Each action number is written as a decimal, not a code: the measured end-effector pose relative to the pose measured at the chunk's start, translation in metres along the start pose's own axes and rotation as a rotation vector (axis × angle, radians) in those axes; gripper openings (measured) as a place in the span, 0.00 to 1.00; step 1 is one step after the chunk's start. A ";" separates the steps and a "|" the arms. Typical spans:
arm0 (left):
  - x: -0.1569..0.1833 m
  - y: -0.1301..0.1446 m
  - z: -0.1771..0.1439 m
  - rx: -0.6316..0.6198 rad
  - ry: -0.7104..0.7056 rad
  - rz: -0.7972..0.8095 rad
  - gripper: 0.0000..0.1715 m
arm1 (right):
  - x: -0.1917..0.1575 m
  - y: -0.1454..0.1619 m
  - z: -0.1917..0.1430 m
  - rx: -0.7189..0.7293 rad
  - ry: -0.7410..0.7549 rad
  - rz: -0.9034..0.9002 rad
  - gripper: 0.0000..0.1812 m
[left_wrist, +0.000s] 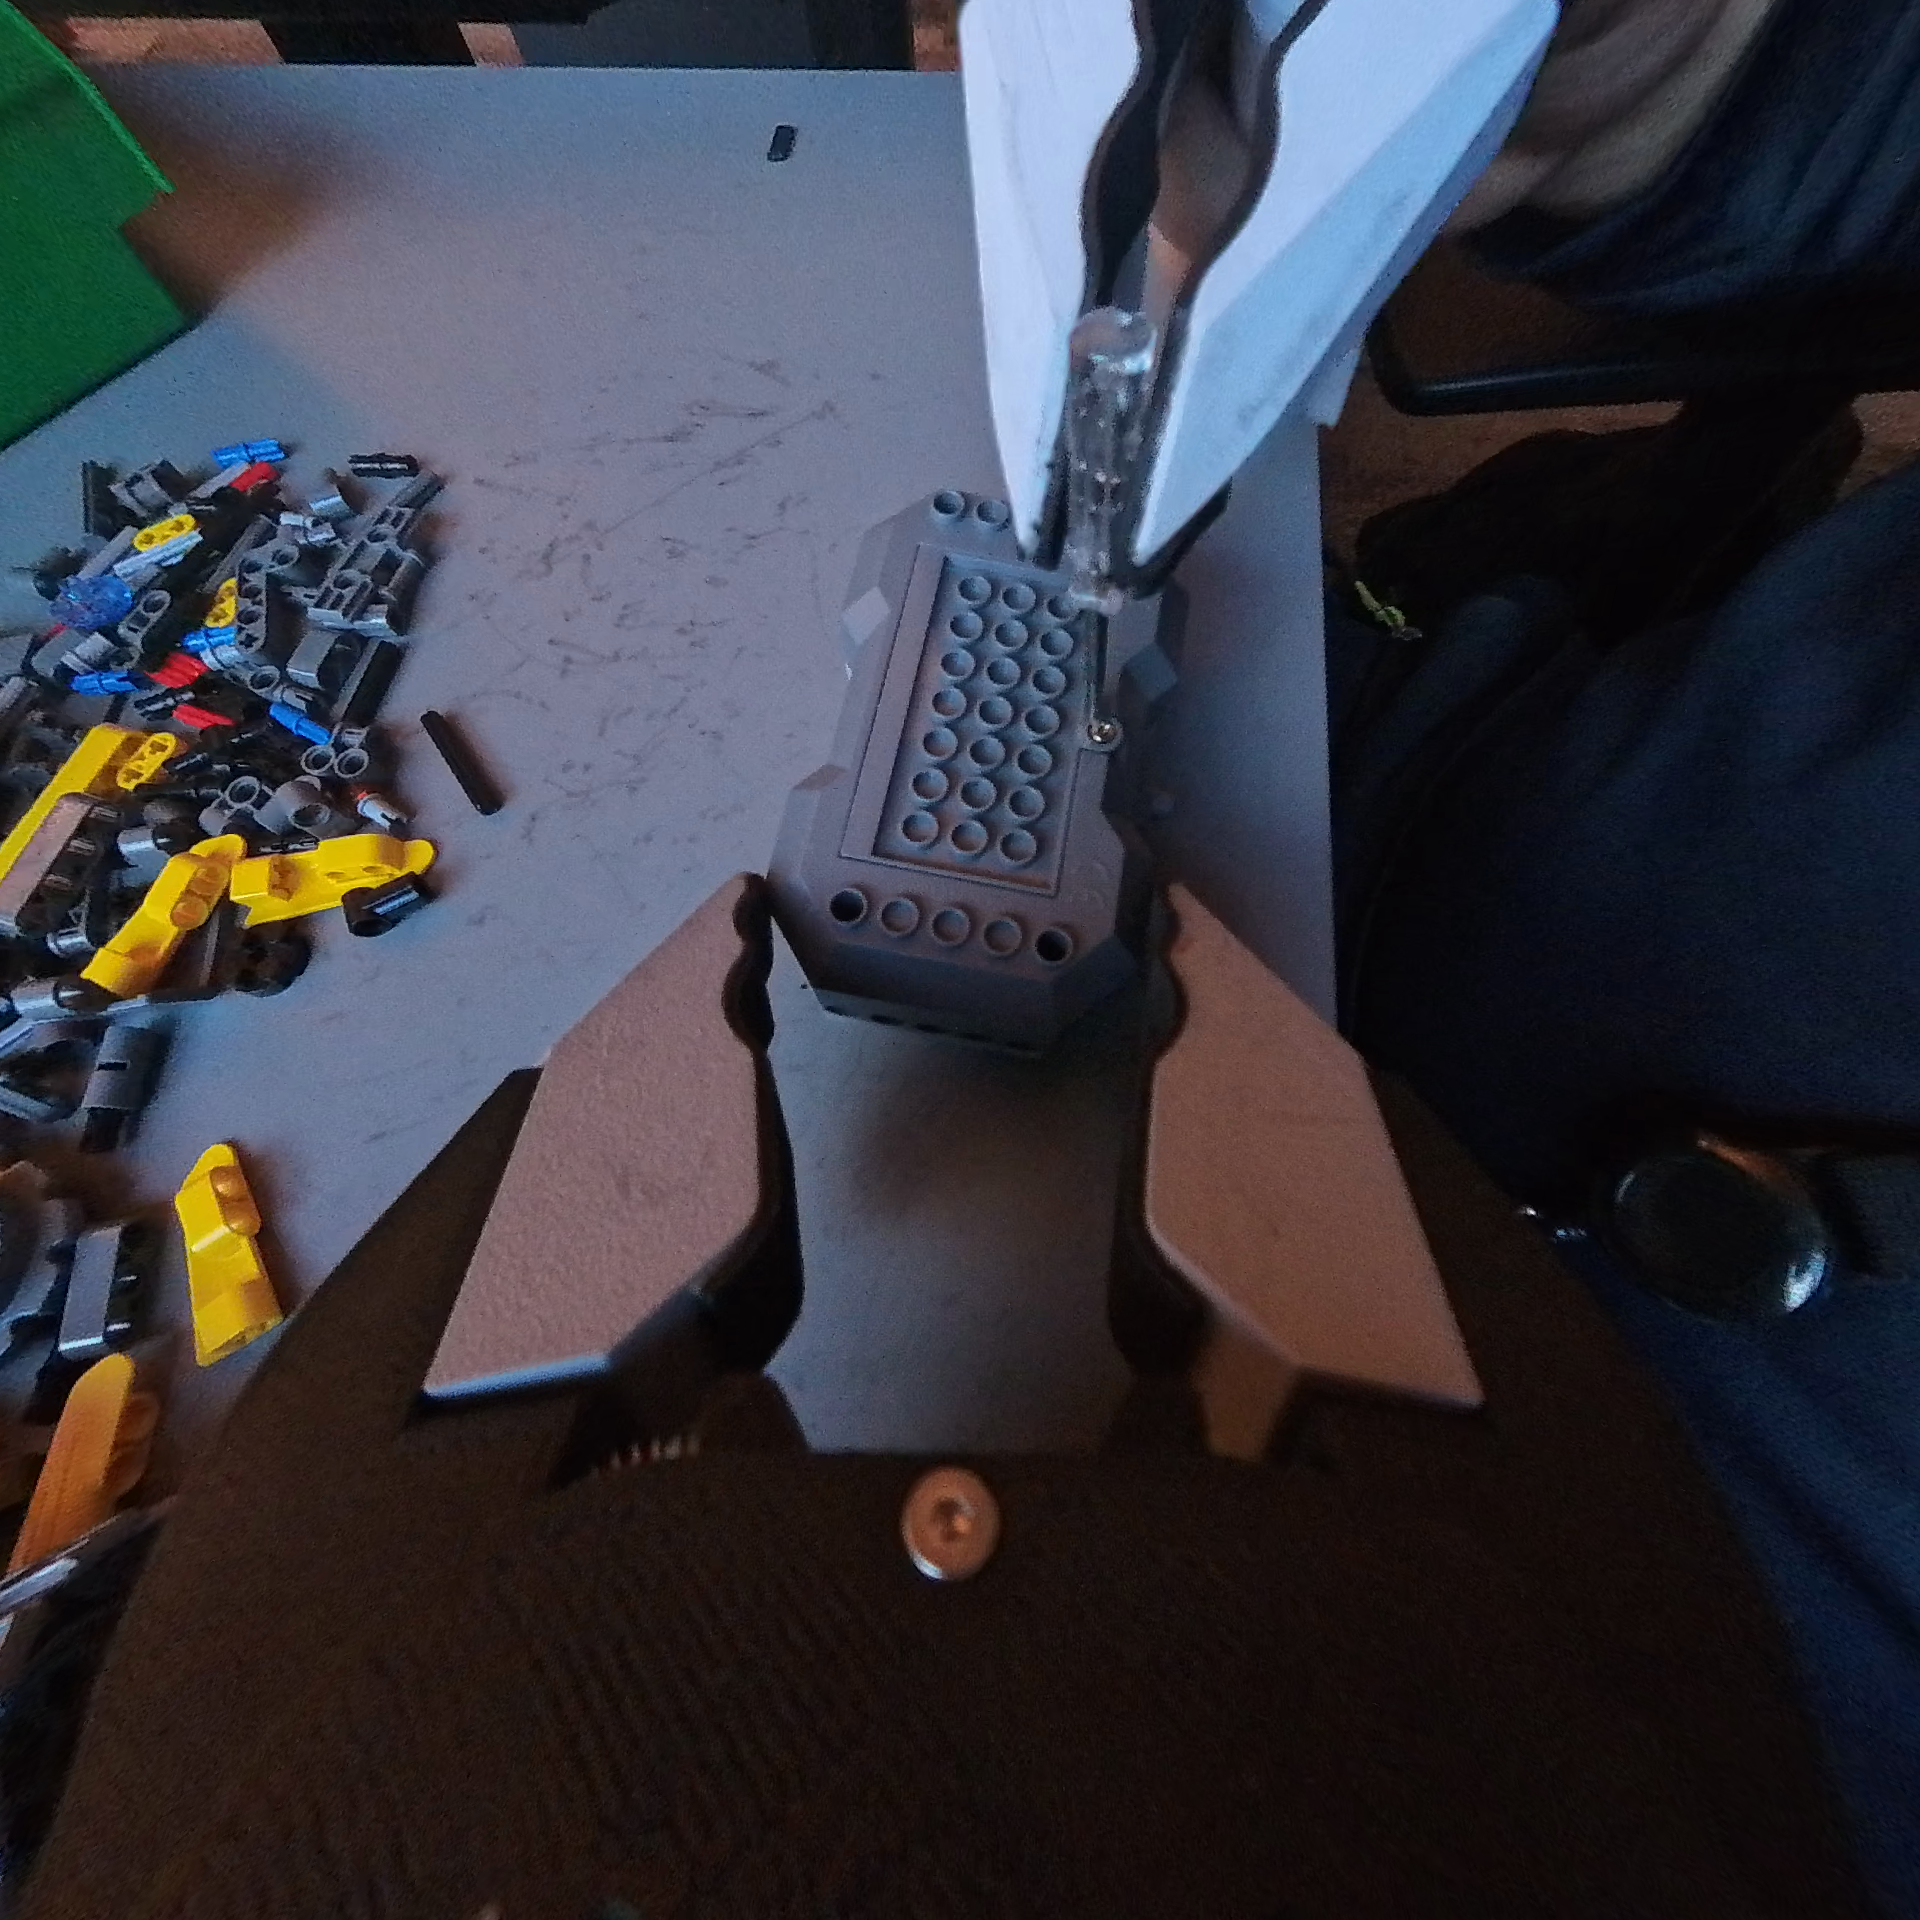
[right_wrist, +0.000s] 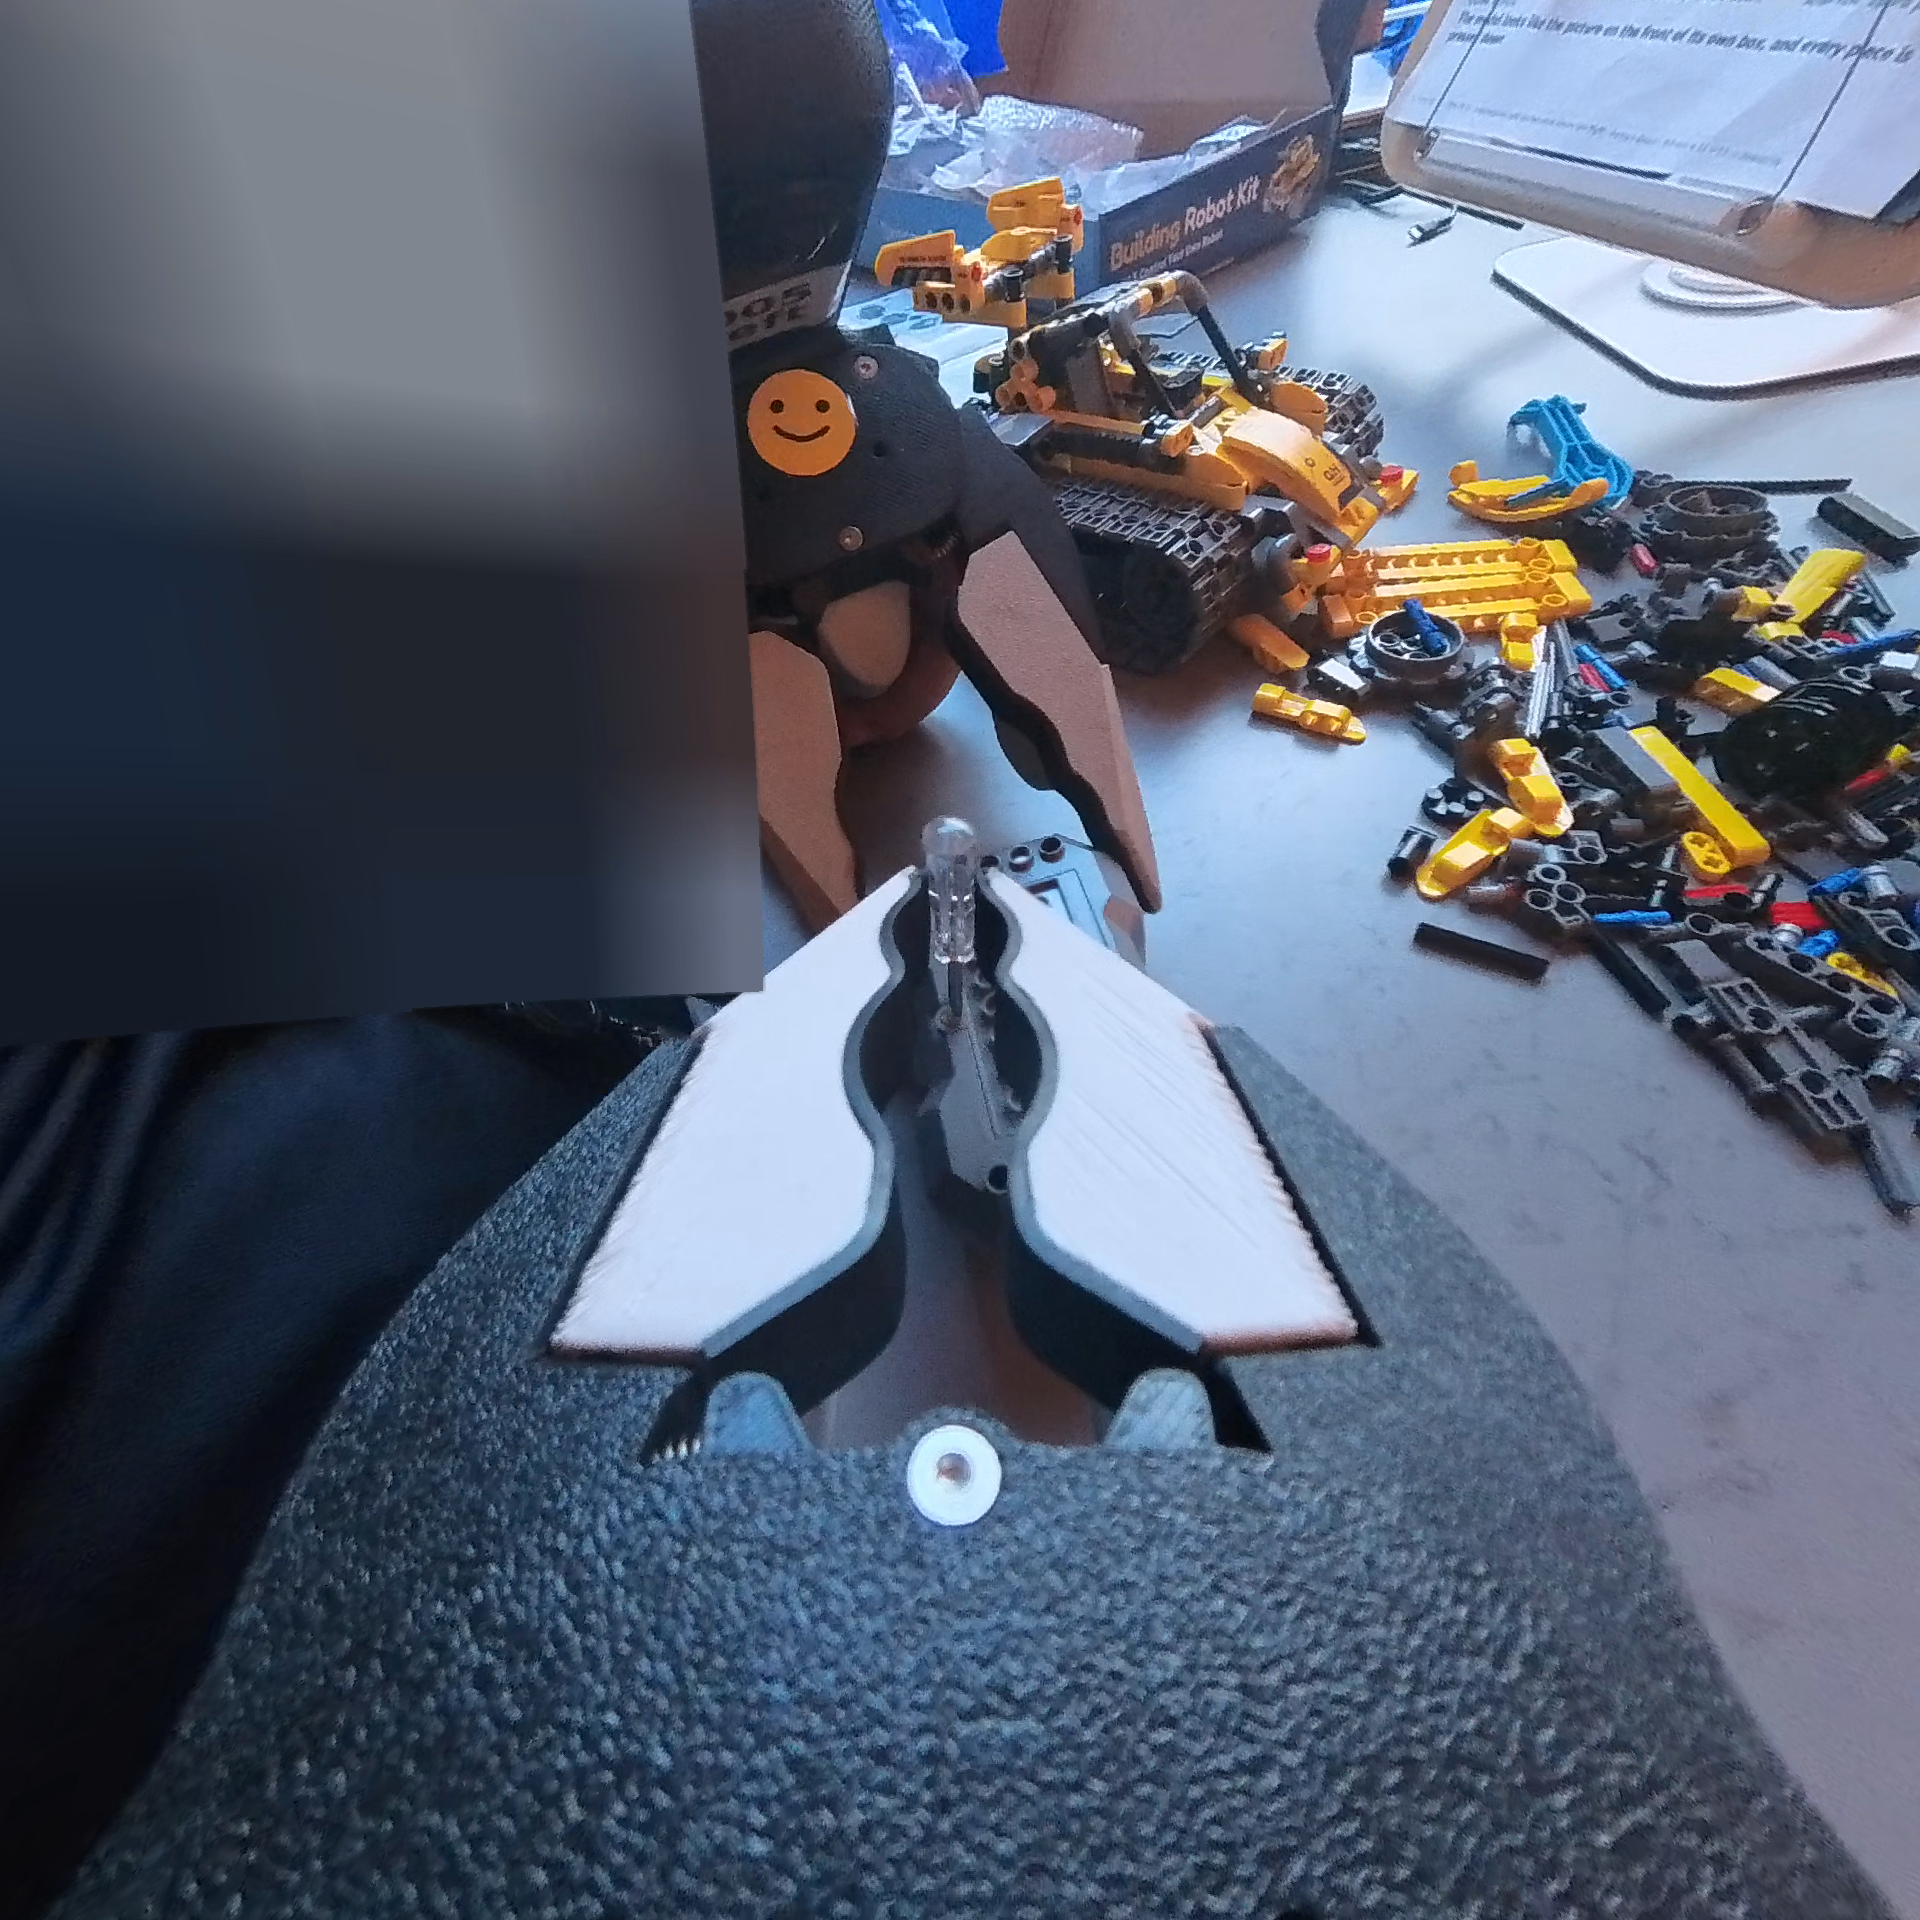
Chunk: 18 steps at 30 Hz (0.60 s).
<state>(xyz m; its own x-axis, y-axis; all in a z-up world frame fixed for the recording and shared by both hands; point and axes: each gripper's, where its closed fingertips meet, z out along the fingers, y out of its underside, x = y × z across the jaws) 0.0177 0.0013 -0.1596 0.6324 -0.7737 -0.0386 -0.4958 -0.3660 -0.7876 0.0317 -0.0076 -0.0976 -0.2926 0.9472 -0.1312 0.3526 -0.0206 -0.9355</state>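
A grey studded box (left_wrist: 977, 727) lies near the table's right edge. My left gripper (left_wrist: 956, 925), with tan fingers, is closed on the near end of the box, one jaw at each side. My right gripper (right_wrist: 951, 894), with white fingers, is shut on a clear-handled screwdriver (right_wrist: 948, 904). In the left wrist view the right gripper (left_wrist: 1091, 551) comes down from above, and the screwdriver (left_wrist: 1107, 436) has its tip on a small screw (left_wrist: 1101, 732) at the box's right side. In the right wrist view the box (right_wrist: 1070, 883) is mostly hidden behind my fingers, and the left gripper (right_wrist: 987, 873) shows beyond it.
A pile of loose yellow, black, grey and blue pieces (left_wrist: 208, 727) lies on the left, with a green object (left_wrist: 62, 208) behind. The right wrist view shows a yellow tracked model (right_wrist: 1195, 468), a kit box (right_wrist: 1195, 197), another parts pile (right_wrist: 1714, 779) and a document stand (right_wrist: 1662, 156). Left tips to right tips: about 6 cm.
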 end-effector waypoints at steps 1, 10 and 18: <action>0.000 0.000 0.000 0.000 -0.001 0.001 0.40 | 0.000 0.000 0.000 0.000 0.003 -0.002 0.04; 0.000 0.000 0.000 0.000 -0.002 0.002 0.40 | -0.003 0.000 0.001 -0.004 0.011 -0.014 0.04; 0.000 0.000 0.000 0.001 -0.003 0.002 0.40 | -0.002 0.002 0.000 0.001 0.042 -0.040 0.04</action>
<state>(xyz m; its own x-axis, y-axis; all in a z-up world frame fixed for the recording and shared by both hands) 0.0177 0.0015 -0.1595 0.6329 -0.7731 -0.0417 -0.4966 -0.3640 -0.7879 0.0329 -0.0094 -0.0989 -0.2686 0.9600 -0.0795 0.3402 0.0173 -0.9402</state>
